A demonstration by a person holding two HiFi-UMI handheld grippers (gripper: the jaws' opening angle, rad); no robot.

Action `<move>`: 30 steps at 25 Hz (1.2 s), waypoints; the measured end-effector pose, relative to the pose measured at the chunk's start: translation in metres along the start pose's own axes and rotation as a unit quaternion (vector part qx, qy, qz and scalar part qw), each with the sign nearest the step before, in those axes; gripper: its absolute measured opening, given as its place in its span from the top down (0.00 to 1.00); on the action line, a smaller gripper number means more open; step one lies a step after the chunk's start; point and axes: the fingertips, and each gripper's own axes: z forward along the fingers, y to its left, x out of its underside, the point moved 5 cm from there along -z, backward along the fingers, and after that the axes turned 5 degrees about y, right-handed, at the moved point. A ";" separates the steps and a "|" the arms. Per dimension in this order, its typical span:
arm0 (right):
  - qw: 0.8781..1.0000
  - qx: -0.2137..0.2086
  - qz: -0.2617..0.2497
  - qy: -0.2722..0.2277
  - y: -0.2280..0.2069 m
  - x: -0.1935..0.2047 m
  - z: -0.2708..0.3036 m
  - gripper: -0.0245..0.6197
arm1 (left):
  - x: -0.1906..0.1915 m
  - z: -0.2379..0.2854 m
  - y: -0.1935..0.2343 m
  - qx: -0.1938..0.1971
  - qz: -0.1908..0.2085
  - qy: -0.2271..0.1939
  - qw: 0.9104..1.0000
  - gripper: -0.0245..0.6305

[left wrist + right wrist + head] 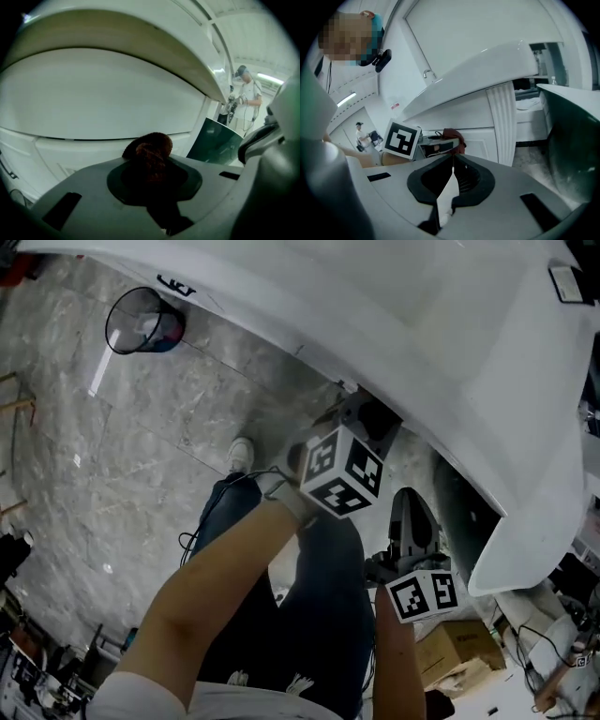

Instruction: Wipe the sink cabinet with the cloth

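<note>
My left gripper is up under the white sink rim, shut on a bunched dark brown cloth. The cloth sits against or just short of the white cabinet front; contact cannot be told. In the right gripper view the same cloth shows beyond the left gripper's marker cube, close to a panelled cabinet door. My right gripper is lower and to the right, shut with nothing between its jaws; it also shows in the head view.
A dark green panel leans at the cabinet's right end. A fluted white post stands beside the door. On the grey stone floor are a black-rimmed bin, a cardboard box and cables. Another person stands far behind.
</note>
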 end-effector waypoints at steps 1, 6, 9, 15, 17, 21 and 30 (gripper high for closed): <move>1.000 0.017 0.006 -0.013 -0.001 0.003 -0.005 0.92 | -0.002 0.001 -0.009 0.015 0.012 0.003 1.000 0.86; 0.992 0.080 0.062 -0.079 -0.006 0.014 -0.023 0.92 | -0.006 0.007 -0.029 0.046 0.025 0.021 0.998 0.86; 0.987 0.092 0.080 -0.101 -0.006 0.019 -0.027 0.92 | -0.010 0.016 -0.040 0.077 0.054 0.026 0.995 0.86; 0.976 0.120 0.123 -0.137 -0.006 0.036 -0.041 0.92 | -0.020 0.033 -0.065 0.129 0.104 0.040 0.985 0.86; 0.971 0.131 0.139 -0.146 -0.008 0.042 -0.048 0.92 | -0.023 0.037 -0.072 0.137 0.084 0.042 0.986 0.86; 0.966 0.131 0.155 -0.157 -0.019 0.050 -0.055 0.92 | -0.022 0.043 -0.073 0.116 0.039 0.038 0.992 0.86; 0.965 0.105 0.175 -0.167 -0.023 0.050 -0.051 0.92 | -0.002 0.053 -0.065 0.066 -0.001 0.056 0.996 0.86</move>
